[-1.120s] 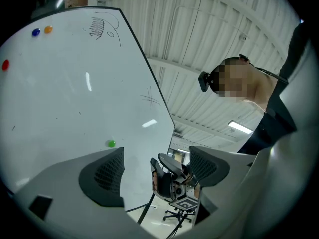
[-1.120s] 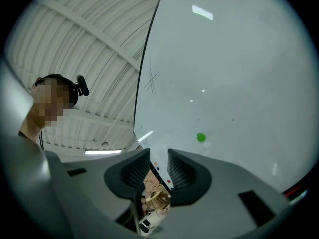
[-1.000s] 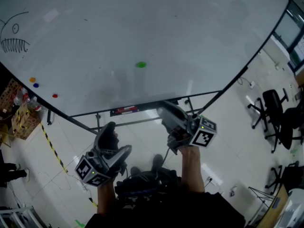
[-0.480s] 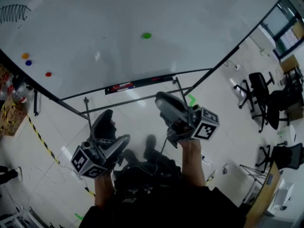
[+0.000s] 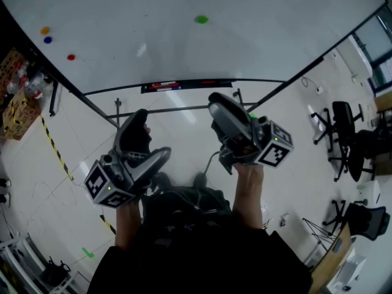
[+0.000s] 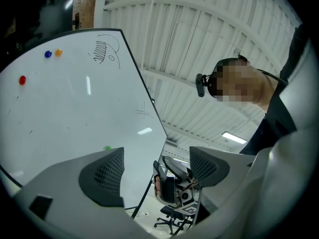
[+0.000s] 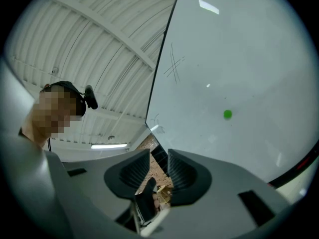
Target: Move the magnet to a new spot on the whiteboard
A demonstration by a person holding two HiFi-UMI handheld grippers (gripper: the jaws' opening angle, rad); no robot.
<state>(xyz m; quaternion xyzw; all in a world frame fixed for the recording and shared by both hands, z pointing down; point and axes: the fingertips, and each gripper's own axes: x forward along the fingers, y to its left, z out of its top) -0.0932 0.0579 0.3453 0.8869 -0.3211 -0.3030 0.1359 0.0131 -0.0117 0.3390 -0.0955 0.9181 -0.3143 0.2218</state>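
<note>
A small green magnet point(image 5: 201, 19) sticks to the big whiteboard point(image 5: 257, 35) at the top of the head view. It also shows as the green magnet point(image 6: 107, 147) in the left gripper view and the green magnet point(image 7: 227, 114) in the right gripper view. Both grippers hang low in front of me, well short of the board. My left gripper point(image 5: 139, 144) has its jaws wide apart and empty, as the left gripper point(image 6: 157, 161) shows in its own view. My right gripper point(image 5: 228, 116) holds nothing; in its own view the right gripper point(image 7: 159, 163) has only a slim gap between its jaws.
Orange point(image 5: 45, 30), blue point(image 5: 48, 40) and red point(image 5: 71, 57) magnets sit at the board's left. A pen tray point(image 5: 184, 86) runs along its lower edge, above the stand's bars point(image 5: 116, 112). Office chairs point(image 5: 346, 133) stand at the right, boxes point(image 5: 18, 103) at the left.
The head view has tilted down, so the whiteboard and green magnet have slid toward the top of the frame. Both grippers stay low and away from the board.
</note>
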